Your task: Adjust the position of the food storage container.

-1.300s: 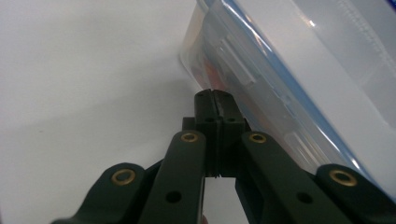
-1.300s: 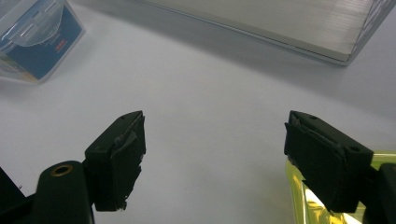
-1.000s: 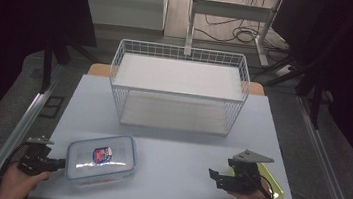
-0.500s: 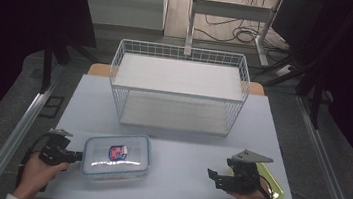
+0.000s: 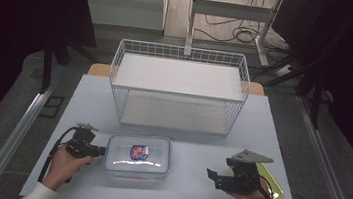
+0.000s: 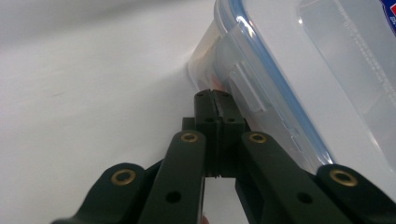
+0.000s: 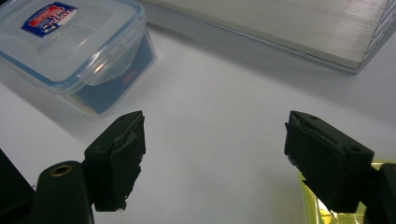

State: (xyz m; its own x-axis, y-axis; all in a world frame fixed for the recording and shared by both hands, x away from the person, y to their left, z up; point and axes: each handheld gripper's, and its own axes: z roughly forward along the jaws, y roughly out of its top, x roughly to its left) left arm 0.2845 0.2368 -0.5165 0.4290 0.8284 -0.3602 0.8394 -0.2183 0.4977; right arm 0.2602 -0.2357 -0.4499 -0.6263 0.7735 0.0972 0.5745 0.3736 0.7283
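A clear plastic container (image 5: 138, 155) with a blue-rimmed lid and a red and blue label lies flat on the white table, front and left of centre. My left gripper (image 5: 102, 150) is shut, its tips against the container's left end. In the left gripper view the two jaws press together with nothing between them, and the left gripper (image 6: 215, 95) touches the container (image 6: 299, 70) just below a lid clip. My right gripper (image 5: 211, 179) stands open, apart from the container, to its right. In the right gripper view the right gripper (image 7: 215, 154) has bare table between its jaws, with the container (image 7: 70, 42) beyond.
A white wire basket (image 5: 177, 94) stands behind the container at the table's middle back, its base (image 7: 289, 28) close ahead in the right gripper view. A yellow-green flat item (image 5: 277, 194) lies under the right hand near the front right edge.
The left hand with its shut gripper has slid to the right along the table front, and the container has moved right ahead of it. The right gripper has stayed put.
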